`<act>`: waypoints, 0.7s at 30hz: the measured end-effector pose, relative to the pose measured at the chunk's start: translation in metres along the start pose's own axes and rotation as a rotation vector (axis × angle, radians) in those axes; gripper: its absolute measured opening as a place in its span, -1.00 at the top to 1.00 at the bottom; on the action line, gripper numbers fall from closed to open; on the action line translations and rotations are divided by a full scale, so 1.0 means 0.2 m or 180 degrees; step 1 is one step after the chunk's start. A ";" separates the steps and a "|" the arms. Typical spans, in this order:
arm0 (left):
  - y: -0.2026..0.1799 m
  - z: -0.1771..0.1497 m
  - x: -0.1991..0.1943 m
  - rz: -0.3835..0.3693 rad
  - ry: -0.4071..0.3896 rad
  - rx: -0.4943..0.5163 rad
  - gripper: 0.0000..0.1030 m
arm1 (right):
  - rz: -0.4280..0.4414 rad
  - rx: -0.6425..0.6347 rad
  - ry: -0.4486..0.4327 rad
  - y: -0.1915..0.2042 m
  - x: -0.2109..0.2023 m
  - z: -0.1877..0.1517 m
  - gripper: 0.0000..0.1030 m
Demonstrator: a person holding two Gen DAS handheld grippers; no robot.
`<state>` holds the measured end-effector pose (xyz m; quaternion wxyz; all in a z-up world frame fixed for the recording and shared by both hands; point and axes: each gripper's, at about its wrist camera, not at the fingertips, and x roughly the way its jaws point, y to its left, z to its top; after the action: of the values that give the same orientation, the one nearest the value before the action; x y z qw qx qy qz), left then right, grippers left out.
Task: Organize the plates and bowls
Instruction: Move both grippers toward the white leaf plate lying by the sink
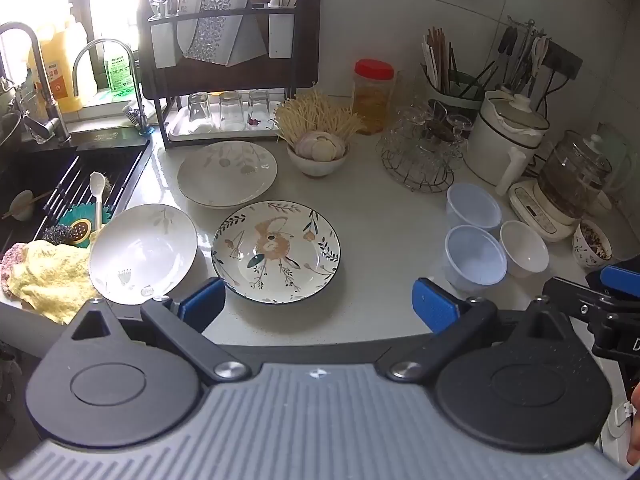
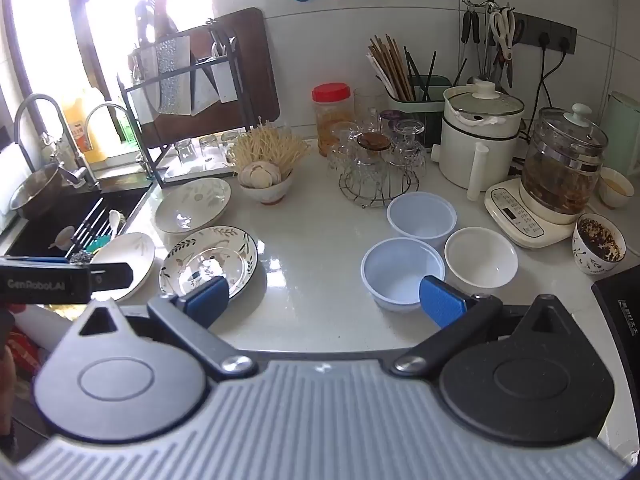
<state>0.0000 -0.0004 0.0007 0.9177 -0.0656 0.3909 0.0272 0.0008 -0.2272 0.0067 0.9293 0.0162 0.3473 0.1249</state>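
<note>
Now both grippers, left [image 1: 316, 304] and right [image 2: 326, 300], gape wide and empty over the counter's near edge, floral plate [image 1: 276, 251] just beyond the left's fingers

I've got a glossy white surface [image 2: 320, 264] throwing glare, glazed ceramic on the floral plate [image 1: 276, 252] and white bowl [image 2: 480, 258], translucent plastic tubs [image 2: 402, 270], a fuzzy yellow cloth [image 1: 48, 276], and a wire metal rack [image 2: 372, 188] of clear glasses.

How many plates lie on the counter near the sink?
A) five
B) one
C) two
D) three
D: a plain white plate, a floral plate and a leaf-print plate lie side by side on the counter.
</note>
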 end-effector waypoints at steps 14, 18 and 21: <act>-0.02 -0.04 0.00 0.0076 0.0130 -0.0013 -0.96 | 0.0097 0.0102 0.0091 -0.01 -0.03 -0.03 -1.00; -0.03 -0.09 0.02 0.0086 0.0195 -0.0030 -0.96 | 0.0121 0.0076 0.0049 0.00 -0.01 -0.03 -1.00; -0.01 -0.13 0.05 0.0089 0.0221 -0.0025 -0.97 | 0.0146 0.0059 0.0020 0.01 0.00 -0.03 -1.00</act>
<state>-0.0114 -0.0066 -0.0230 0.9028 -0.0646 0.4233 0.0392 -0.0038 -0.2257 0.0018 0.9249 0.0325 0.3508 0.1430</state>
